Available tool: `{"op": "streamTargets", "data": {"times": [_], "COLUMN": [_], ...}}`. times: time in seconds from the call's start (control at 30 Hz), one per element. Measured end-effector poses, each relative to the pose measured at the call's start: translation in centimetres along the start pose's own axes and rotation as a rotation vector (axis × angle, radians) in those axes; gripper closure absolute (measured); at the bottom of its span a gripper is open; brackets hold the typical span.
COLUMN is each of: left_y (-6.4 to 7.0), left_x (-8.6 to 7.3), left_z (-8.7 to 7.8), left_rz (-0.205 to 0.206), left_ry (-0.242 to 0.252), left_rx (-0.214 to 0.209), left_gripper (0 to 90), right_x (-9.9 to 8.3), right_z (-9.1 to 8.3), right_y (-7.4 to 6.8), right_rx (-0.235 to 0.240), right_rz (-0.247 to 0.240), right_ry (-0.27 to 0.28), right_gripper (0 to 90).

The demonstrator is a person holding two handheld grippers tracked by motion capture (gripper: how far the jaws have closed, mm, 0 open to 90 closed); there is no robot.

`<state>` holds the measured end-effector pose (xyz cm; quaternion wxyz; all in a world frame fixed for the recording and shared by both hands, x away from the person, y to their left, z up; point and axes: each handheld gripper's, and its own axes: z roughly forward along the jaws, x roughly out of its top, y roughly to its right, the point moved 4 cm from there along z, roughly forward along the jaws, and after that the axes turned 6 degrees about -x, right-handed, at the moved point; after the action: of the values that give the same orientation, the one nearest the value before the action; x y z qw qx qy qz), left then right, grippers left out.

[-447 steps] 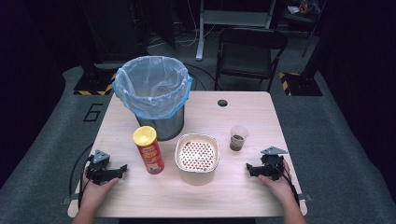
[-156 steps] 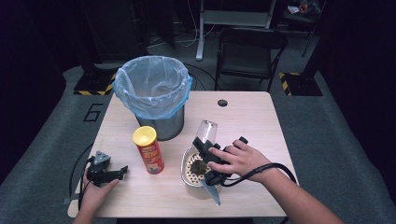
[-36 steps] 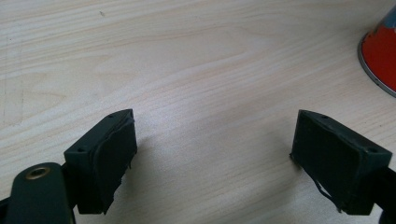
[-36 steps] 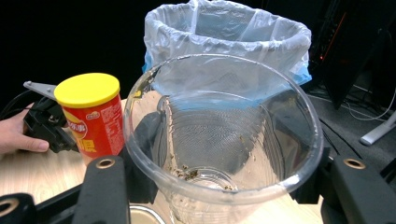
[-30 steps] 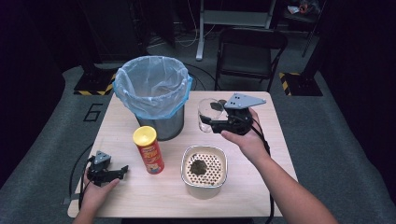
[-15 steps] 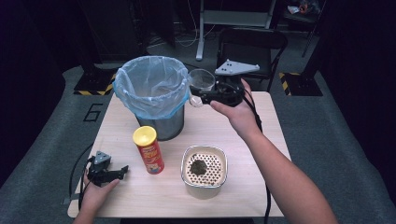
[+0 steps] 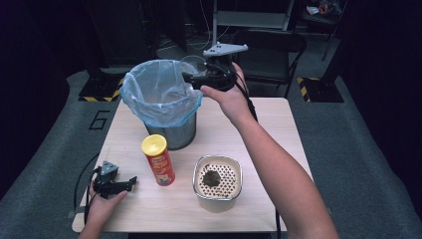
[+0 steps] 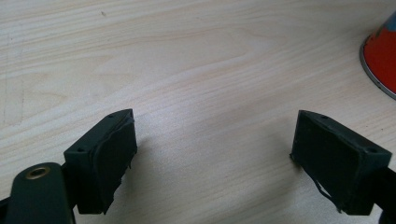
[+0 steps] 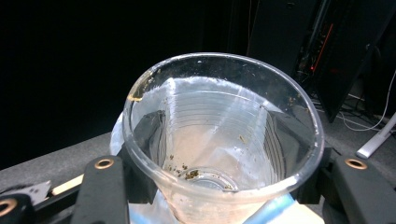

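Right gripper (image 7: 191, 78) is up at the far-right rim of the bin (image 7: 171, 127), jaws pinched on a clear plastic cup (image 7: 191, 63) from both sides. In the right gripper view the cup (image 9: 219, 140) sits squarely between the two black jaws, walls squeezed slightly, mouth toward the camera, base away; a few dark crumbs cling near the bottom and along the rim. From the high view the cup's long axis looks tipped, mouth up and toward the far side, base toward the bin liner (image 7: 149, 87), right over the rim's edge; exact tilt hard to call. The liner's blue edge (image 9: 268, 212) shows just under the cup in the right gripper view. Left gripper (image 7: 130, 180) rests on the table (image 7: 259, 119) at the near-left, well away from the bin, w/ the person's left hand (image 7: 104, 206) behind it. Jaws spread wide in the left gripper view, nothing between them but bare wood (image 8: 210, 93); the two pads sit apart w/ a broad gap. Red can (image 7: 159, 162) w/ yellow lid stands upright just in front of the bin, its base edge (image 8: 380, 65) peeking in at the right of the left gripper view. Label on the can is red w/ a printed figure, text too small to read. Strainer tub (image 7: 217, 181) sits in front of the bin, to the right, w/ a dark clump on its perforated insert. A "6" (image 7: 98, 119) is marked on the floor left of the bin.
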<state>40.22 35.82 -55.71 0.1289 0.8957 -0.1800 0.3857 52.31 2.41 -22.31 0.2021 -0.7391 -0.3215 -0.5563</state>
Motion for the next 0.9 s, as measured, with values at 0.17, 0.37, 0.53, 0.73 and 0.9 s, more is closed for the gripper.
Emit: {"op": "streamTargets", "data": {"times": [0.17, 0.37, 0.53, 0.73, 0.9], "left_y": [0.0, 0.1, 0.1, 0.1, 0.1], "left_x": [0.0, 0.0, 0.0, -0.1, -0.1], "left_z": [0.0, 0.0, 0.0, -0.1, 0.0], "left_rz": [0.000, -0.001, 0.000, 0.001, 0.001], "left_ry": [-0.005, -0.004, -0.005, -0.005, -0.001], "left_rx": [0.000, 0.000, 0.002, 0.009, 0.008], "left_gripper": [13.6, 13.6, 13.6, 13.9, 13.9], "right_x": [0.9, 1.1, 0.9, 0.3, -0.7], "right_z": [3.4, 6.3, 7.7, 8.8, 9.7], "right_y": [-1.0, -1.4, -1.3, -1.4, -1.9], "right_rx": [-0.008, -0.032, -0.064, -0.101, -0.071], "right_rz": [-0.006, -0.010, -0.015, -0.010, 0.024], "right_ry": [-0.018, -0.049, -0.078, -0.104, -0.101], "right_gripper": [38.3, 38.4, 38.0, 36.6, 13.3]}}
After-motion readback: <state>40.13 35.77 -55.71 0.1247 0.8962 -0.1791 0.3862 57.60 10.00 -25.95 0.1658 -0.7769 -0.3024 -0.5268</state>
